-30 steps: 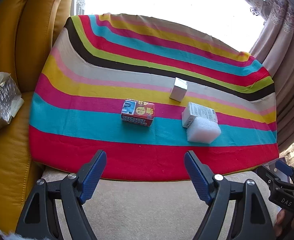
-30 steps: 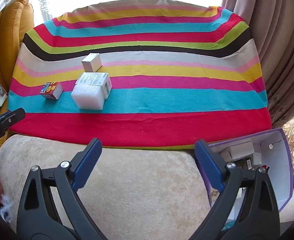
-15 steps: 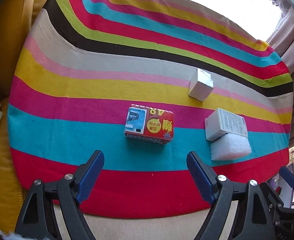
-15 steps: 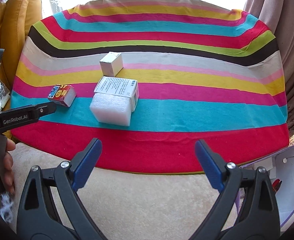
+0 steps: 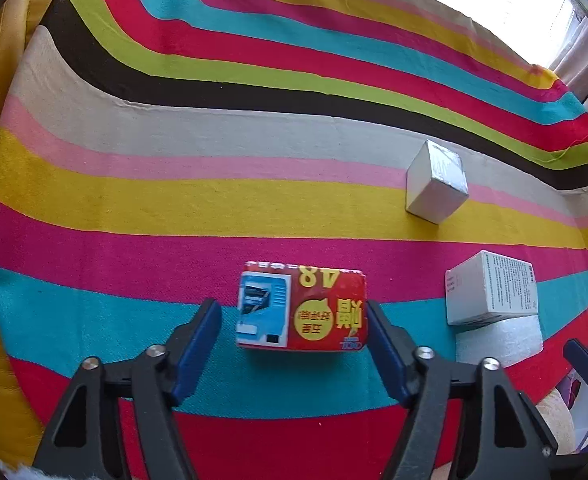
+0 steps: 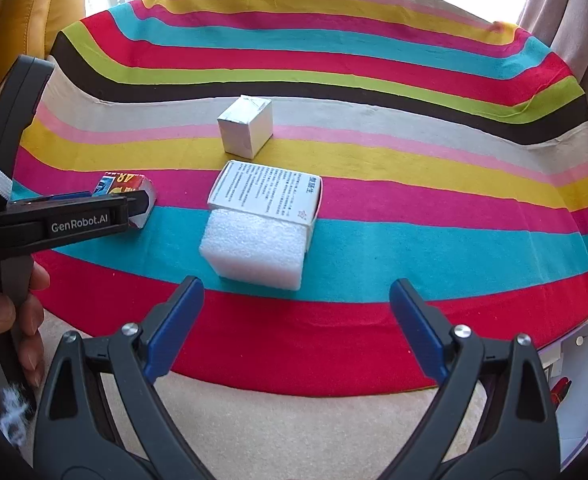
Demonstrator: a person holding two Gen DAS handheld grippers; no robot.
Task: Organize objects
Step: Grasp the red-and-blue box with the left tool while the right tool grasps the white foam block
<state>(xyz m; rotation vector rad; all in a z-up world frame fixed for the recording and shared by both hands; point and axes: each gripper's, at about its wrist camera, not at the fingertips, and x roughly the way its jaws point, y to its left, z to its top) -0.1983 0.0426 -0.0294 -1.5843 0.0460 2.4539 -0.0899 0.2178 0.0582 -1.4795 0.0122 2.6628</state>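
Note:
A red box with a blue picture (image 5: 301, 310) lies on the striped cloth (image 5: 133, 208). My left gripper (image 5: 291, 312) is open with a finger on each side of it; its right finger (image 5: 386, 354) touches or nearly touches the box. The box and left gripper also show in the right wrist view, box (image 6: 127, 186). A printed white box (image 6: 265, 192) leans on a white foam block (image 6: 253, 250); a small silver-white box (image 6: 245, 126) stands behind. My right gripper (image 6: 296, 322) is open and empty, just short of the foam block.
A yellow leather armchair (image 6: 33, 8) is at the left. Curtains (image 6: 574, 20) hang at the right. An open purple-edged box (image 6: 578, 384) with items sits low at the right, off the cloth. The beige cushion (image 6: 294, 432) lies under the cloth's near edge.
Both grippers moved forward over the cloth. My left gripper now straddles the red box and has narrowed somewhat. My right gripper came closer to the foam block.

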